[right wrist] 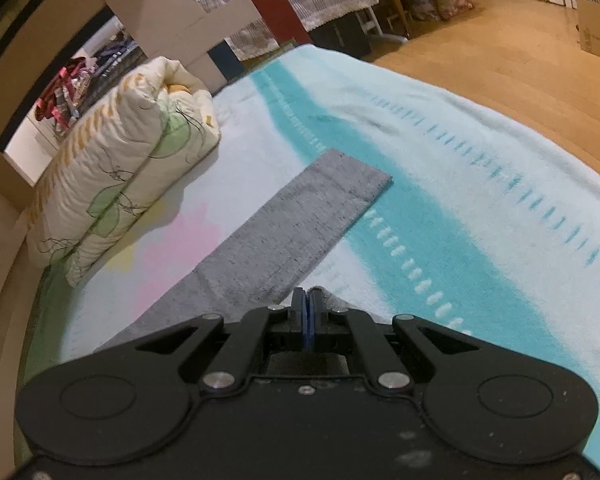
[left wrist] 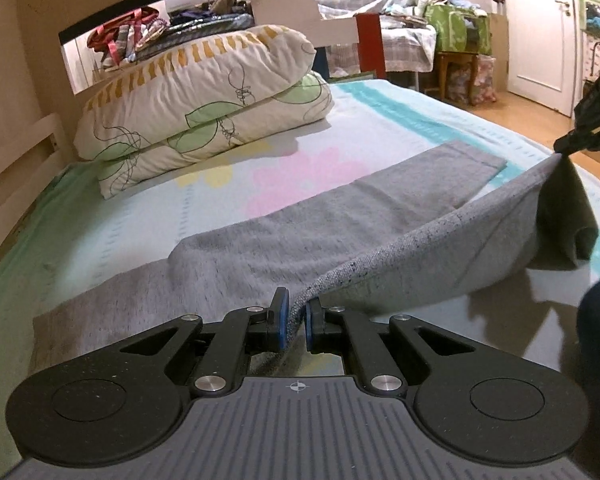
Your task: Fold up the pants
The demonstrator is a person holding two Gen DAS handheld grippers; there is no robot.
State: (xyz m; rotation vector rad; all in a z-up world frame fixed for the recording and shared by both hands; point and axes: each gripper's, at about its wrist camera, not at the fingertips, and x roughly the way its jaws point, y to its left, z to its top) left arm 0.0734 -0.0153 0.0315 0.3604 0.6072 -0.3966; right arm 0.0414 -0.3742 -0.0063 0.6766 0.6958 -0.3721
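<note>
In the left wrist view the left gripper (left wrist: 296, 316) is pinching a lifted edge of the soft grey knit pants (left wrist: 300, 216) at lower centre, while the right wrist view is showing the right gripper (right wrist: 308, 312) clamping grey cloth, one flat leg lying across the fuzzy striped blanket (right wrist: 440, 200).

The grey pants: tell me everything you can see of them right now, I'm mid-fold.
The grey pants are a soft, heathered knit, spread lengthwise on the bed's striped cover. One leg lies flat, its hemmed end pointing toward the far side. The near edge is raised off the bed: the left gripper is shut on it at one end, the right gripper pinches the other, and the cloth sags between them, showing a darker inner face. The folded quilt lies apart.
</note>
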